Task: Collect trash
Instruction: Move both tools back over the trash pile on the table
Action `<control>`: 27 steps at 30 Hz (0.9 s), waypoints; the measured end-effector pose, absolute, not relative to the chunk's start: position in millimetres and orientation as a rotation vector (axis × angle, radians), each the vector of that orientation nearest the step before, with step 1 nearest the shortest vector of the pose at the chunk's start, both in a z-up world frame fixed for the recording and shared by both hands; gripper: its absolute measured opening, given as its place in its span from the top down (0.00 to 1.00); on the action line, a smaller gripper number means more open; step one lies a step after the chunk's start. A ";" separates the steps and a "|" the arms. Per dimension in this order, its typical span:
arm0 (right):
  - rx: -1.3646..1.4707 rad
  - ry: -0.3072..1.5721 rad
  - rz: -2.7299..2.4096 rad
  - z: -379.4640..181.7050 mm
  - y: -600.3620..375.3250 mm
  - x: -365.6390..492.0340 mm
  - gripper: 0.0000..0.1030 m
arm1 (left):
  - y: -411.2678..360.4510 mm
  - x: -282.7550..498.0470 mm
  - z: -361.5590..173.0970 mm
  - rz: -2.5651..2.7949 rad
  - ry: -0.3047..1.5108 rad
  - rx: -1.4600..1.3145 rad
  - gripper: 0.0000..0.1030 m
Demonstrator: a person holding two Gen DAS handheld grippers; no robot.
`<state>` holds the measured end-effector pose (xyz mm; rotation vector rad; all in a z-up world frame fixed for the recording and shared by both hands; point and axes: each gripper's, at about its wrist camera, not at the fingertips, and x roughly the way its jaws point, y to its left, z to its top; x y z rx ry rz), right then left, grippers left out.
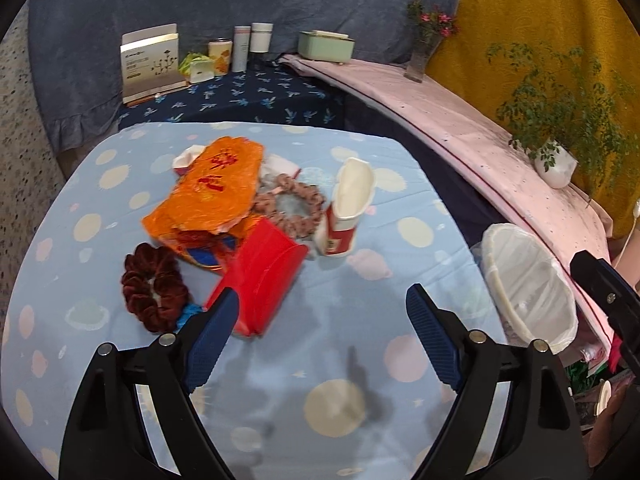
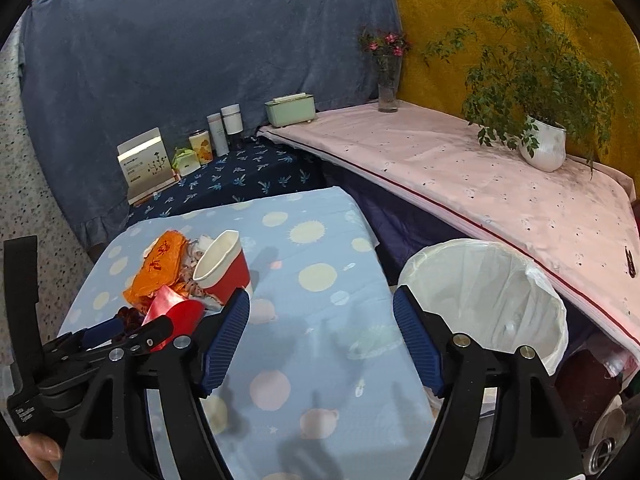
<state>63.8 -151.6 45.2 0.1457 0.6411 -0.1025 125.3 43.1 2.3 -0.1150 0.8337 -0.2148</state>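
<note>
On the light blue dotted table (image 1: 360, 360) lies a pile: an orange crumpled bag (image 1: 212, 192), a red flattened box (image 1: 262, 276), a crushed red-and-white paper cup (image 1: 346, 208) standing upright, a dark red scrunchie (image 1: 154, 292) and a pink scrunchie (image 1: 296, 208). My left gripper (image 1: 322, 312) is open and empty, just in front of the red box. My right gripper (image 2: 320, 312) is open and empty above the table's right part; the cup (image 2: 222, 268) is at its left finger. A white-lined trash bin (image 2: 492, 296) stands right of the table, also in the left wrist view (image 1: 528, 288).
A pink-covered shelf (image 2: 480, 184) with a potted plant (image 2: 540, 144) and a flower vase (image 2: 388, 80) runs along the right. A dark blue side table (image 2: 240, 184) behind holds boxes, cans and a green tissue box (image 2: 290, 110).
</note>
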 end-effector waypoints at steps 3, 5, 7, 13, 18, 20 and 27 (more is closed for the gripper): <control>0.135 0.653 -0.084 41.9 -136.3 70.4 0.30 | 57.5 128.1 -4.2 -0.190 0.840 -0.115 0.13; 0.131 0.661 -0.074 39.0 -127.4 74.9 0.30 | 66.1 132.2 -9.9 -0.189 0.857 -0.118 0.12; 0.130 0.668 -0.067 35.9 -120.1 79.7 0.30 | 75.0 138.0 -17.1 -0.177 0.875 -0.111 0.12; 0.133 0.702 -0.050 21.5 -101.8 97.7 0.30 | 93.5 150.8 -37.9 -0.172 0.922 -0.109 0.12; 0.137 0.724 -0.044 10.9 -88.2 111.6 0.30 | 93.4 160.3 -47.9 -0.206 0.941 -0.090 0.16; 0.139 0.732 -0.042 7.8 -85.4 116.0 0.30 | 90.8 163.4 -49.8 -0.234 0.944 -0.081 0.26; 0.140 0.754 -0.044 -2.7 -75.1 127.6 0.30 | 77.6 172.2 -58.5 -0.305 0.983 -0.056 0.70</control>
